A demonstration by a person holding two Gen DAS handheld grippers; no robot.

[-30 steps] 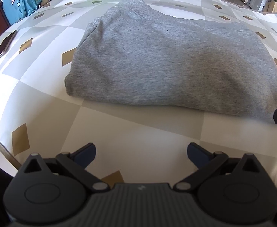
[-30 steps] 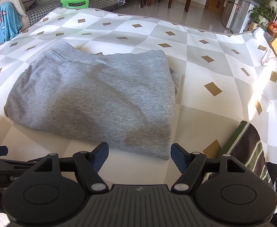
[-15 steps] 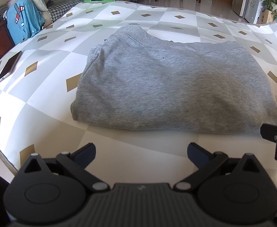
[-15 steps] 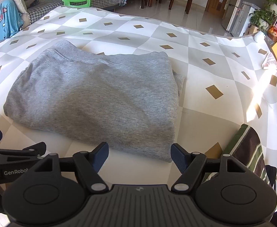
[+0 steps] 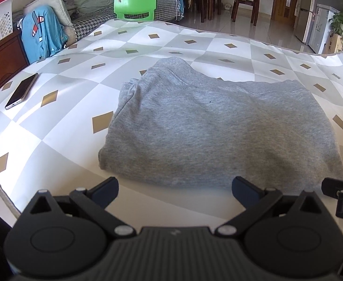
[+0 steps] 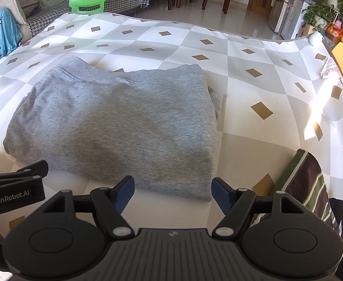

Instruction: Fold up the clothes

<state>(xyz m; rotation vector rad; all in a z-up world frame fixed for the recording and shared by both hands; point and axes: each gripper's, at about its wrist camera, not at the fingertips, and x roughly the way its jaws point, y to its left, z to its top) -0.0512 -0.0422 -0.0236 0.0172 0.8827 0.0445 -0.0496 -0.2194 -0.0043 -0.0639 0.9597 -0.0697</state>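
I am looking down over a wide surface covered in a white-and-grey checked cloth with gold diamonds [image 5: 73,126], in a sunlit room with a glossy tiled floor, dark wooden chairs [image 5: 244,7] and a fridge far ahead. Beyond the far edge stands a bright green plastic chair [image 5: 135,4] against a houndstooth sofa, with a blue patterned garment [image 5: 42,35] draped off to the left. A slim dark phone [image 5: 21,91] lies flat on the cloth, well to the left of my left gripper [image 5: 175,187]. Just right of my right gripper [image 6: 172,190] a green, brown and white striped cloth [image 6: 305,182] hangs over the near edge. Nothing lies between either tool and the folded grey sweatshirt [image 6: 115,121], which rests flat just ahead of both, its near edge close to the fingertips but not touching them. Both grippers hang with jaws spread wide and nothing between them.
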